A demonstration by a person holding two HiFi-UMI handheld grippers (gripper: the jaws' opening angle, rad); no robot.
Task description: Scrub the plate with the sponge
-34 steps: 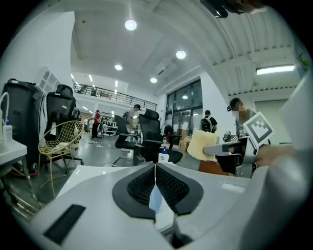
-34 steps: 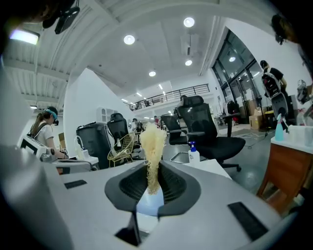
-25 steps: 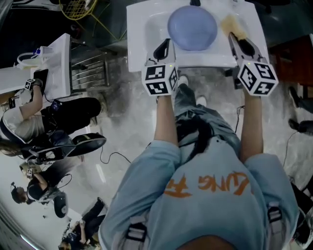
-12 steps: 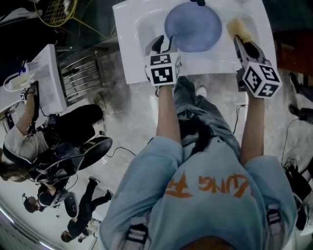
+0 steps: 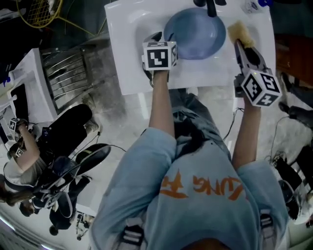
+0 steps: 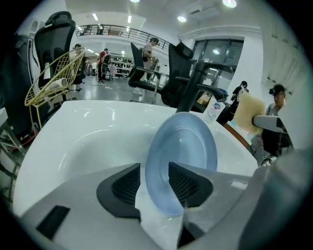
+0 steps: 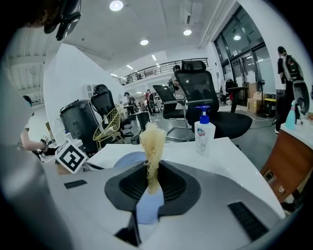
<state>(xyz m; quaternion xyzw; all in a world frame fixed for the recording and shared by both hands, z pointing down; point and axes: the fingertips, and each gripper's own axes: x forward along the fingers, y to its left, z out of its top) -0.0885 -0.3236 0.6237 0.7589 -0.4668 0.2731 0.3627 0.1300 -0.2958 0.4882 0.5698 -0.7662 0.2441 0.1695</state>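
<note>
A light blue plate (image 5: 195, 31) leans in the white sink (image 5: 124, 58). In the left gripper view the plate (image 6: 186, 146) stands on edge, its near rim between my jaws. My left gripper (image 5: 157, 39) is at the plate's left rim; its jaws have just been opening and the pads (image 6: 128, 185) stand apart from the rim. My right gripper (image 5: 240, 45) hovers over the sink's right side, shut on a yellow fibrous sponge (image 5: 239, 30). In the right gripper view the sponge (image 7: 152, 144) sticks up from between the pads, with the plate (image 7: 126, 159) beyond it.
A black faucet (image 5: 210, 6) rises behind the plate. A soap bottle (image 7: 204, 132) stands on the sink's back right corner. Another white sink (image 5: 29, 83) and seated people (image 5: 29, 161) are at the left; a wooden cabinet (image 5: 293, 53) is at the right.
Both grippers have moved forward and down over the sink. The left gripper has reached the plate's left rim and its jaws have opened. The right gripper still holds the sponge.
</note>
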